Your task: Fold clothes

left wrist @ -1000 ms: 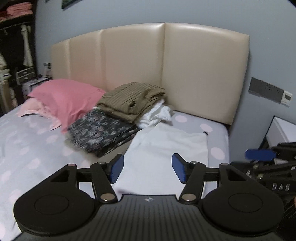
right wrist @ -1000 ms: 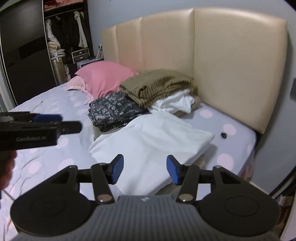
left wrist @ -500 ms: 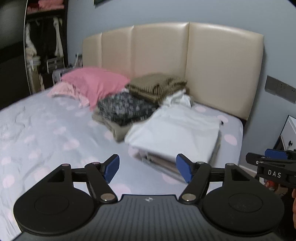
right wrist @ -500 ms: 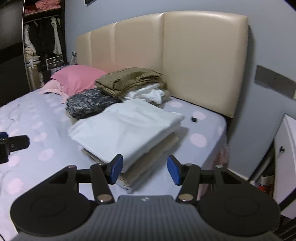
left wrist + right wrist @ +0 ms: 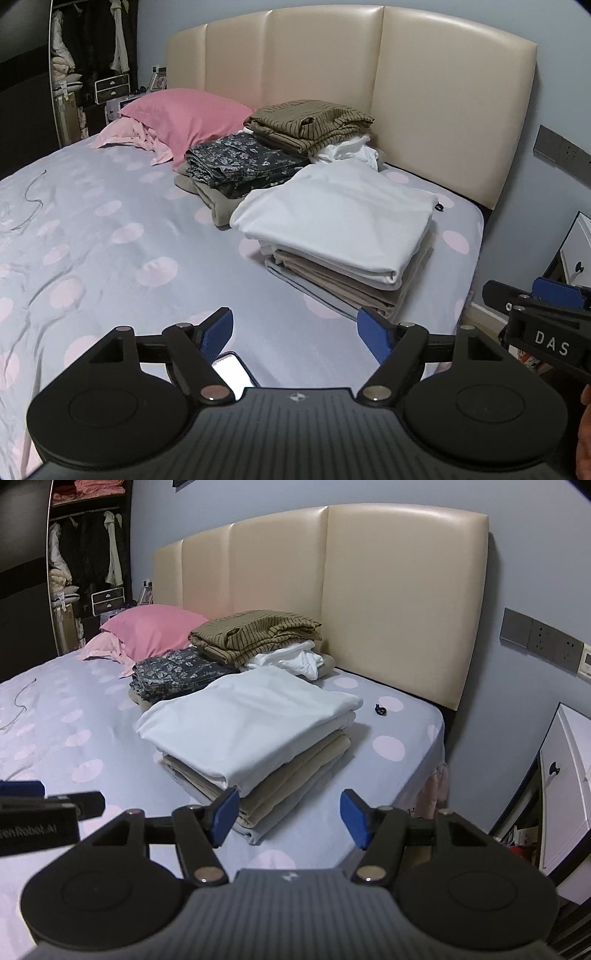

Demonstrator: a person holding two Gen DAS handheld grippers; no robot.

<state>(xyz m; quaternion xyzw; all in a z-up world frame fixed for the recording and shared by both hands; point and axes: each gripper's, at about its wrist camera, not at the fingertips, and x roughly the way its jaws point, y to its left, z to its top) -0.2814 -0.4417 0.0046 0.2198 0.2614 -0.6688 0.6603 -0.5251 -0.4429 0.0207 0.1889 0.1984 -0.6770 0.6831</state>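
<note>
Lavender bedding with pale pink dots covers the wide bed (image 5: 110, 236), backed by a cream padded leather headboard (image 5: 369, 81). Against that headboard lies a pink pillow (image 5: 184, 114), and beside it a heap of clothes: an olive striped garment (image 5: 310, 122) on top, a dark floral folded piece (image 5: 240, 158) in front of it, and a crumpled white garment (image 5: 295, 661) between the heap and the near stack. Nearest the bed's corner sits a neat stack with a folded white cloth (image 5: 247, 723) on top of beige folded layers (image 5: 295, 775); that stack looks finished to me.

Both tools hover short of the stack, touching nothing. The left gripper (image 5: 295, 334) has its blue pads spread wide and empty, and the right gripper (image 5: 288, 814) likewise stands apart with nothing between its pads. A lit phone (image 5: 232, 373) lies on the sheet under the left one.

I'd judge one fold is complete, and the next move calls for reaching over to the crumpled white garment, pinching it and drawing it onto open sheet.
</note>
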